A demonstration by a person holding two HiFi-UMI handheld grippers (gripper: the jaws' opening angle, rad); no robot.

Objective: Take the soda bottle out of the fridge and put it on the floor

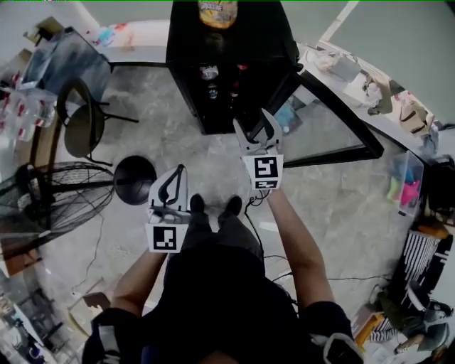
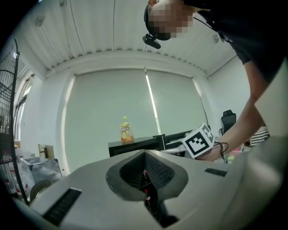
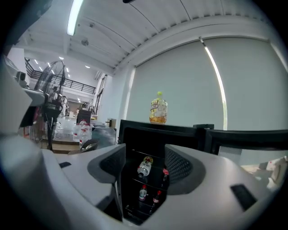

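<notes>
The black mini fridge (image 1: 252,43) stands open ahead of me, its glass door (image 1: 372,148) swung out to the right. In the right gripper view its shelves hold a red-capped soda bottle (image 3: 165,175), two more small bottles (image 3: 142,193) below it, and a larger bottle lying on its side (image 3: 144,167). My right gripper (image 1: 252,122) is open and empty, a short way in front of the fridge opening (image 3: 144,155). My left gripper (image 1: 179,170) hangs lower and further back, its fingertips together with nothing held (image 2: 145,155).
A yellow drink bottle (image 1: 217,12) stands on top of the fridge. On the left are a floor fan (image 1: 50,195), a chair (image 1: 84,124) and a round black stool (image 1: 134,179). Cluttered tables line the right side (image 1: 370,92). Cables lie on the concrete floor (image 1: 355,277).
</notes>
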